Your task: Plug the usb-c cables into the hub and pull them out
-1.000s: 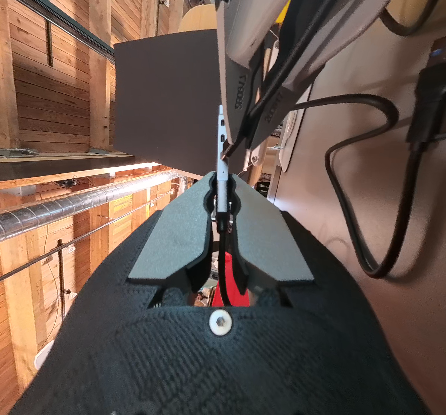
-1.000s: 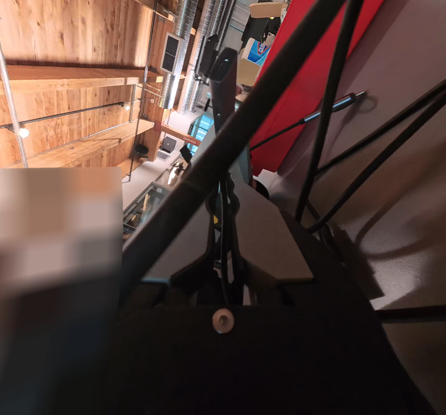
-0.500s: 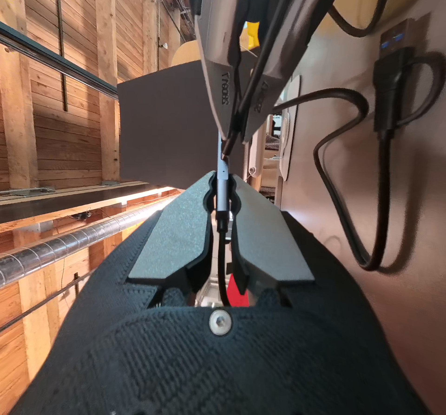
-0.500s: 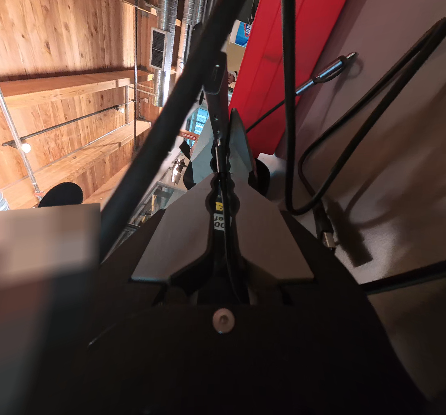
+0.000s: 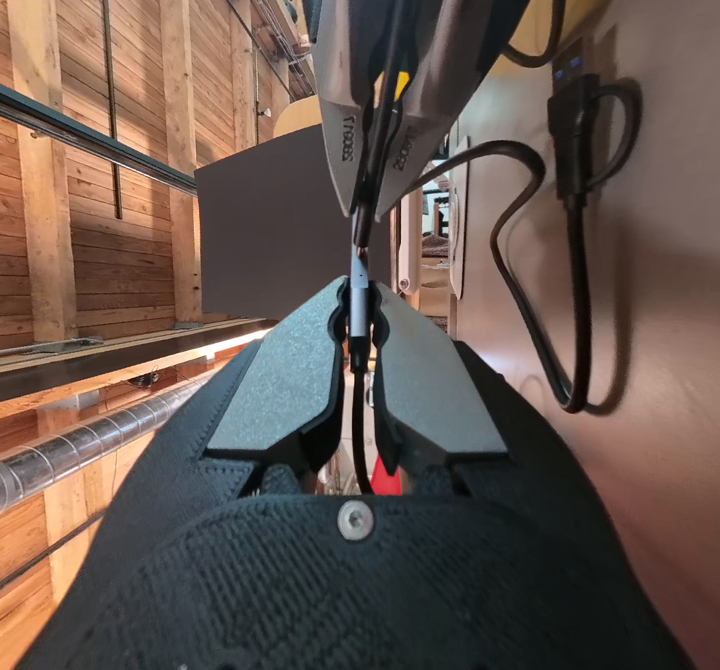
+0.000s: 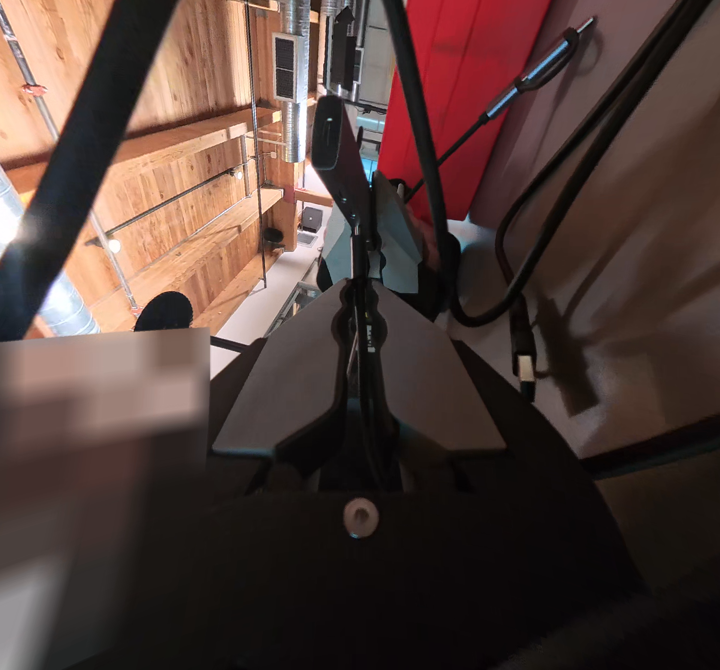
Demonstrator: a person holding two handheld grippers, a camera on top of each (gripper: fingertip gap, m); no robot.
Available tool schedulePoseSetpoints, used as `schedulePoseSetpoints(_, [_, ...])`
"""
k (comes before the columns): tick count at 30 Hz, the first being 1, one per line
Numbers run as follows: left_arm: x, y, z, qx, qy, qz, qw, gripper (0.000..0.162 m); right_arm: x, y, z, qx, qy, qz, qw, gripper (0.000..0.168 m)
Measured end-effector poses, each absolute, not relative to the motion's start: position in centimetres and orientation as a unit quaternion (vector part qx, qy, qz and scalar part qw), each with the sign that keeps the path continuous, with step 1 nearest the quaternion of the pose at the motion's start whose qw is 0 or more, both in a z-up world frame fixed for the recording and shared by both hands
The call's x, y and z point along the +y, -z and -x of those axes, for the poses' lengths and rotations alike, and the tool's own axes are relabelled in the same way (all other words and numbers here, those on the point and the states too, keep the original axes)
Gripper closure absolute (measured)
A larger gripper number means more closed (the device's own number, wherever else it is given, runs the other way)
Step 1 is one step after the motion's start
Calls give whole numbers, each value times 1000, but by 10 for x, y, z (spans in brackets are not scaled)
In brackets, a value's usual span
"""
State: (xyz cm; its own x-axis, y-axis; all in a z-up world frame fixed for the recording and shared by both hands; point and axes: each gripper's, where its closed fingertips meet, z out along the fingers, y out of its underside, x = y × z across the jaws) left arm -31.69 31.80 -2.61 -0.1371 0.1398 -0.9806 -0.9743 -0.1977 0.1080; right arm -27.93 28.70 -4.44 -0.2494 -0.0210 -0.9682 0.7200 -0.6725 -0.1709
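Hub (image 5: pixel 359 300) sits clamped in my left tongs (image 5: pixel 359 289); my right tongs (image 6: pixel 360 285) pinch a black usb-c cable (image 6: pixel 357 258), its plug at a hub port. Whether it is seated, I cannot tell. Other cables lie loose on the table (image 6: pixel 643 261).

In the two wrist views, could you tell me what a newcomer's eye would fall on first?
In the left wrist view, the left gripper is shut on the slim grey hub at centre, while the right gripper comes down from the top, pinching a black usb-c cable whose plug meets the hub's edge. In the right wrist view, a bright red panel stands out at upper right.
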Motion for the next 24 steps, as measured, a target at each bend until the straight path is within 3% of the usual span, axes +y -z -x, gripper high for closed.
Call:
schedulePoseSetpoints(16, [309,28,315,437,-593,487,469,156,283,46,280,363,702,-566,236,166])
schedulePoseSetpoints(24, [306,37,305,465,-565,486,477,156,277,50,271,390,677,-558,278,166])
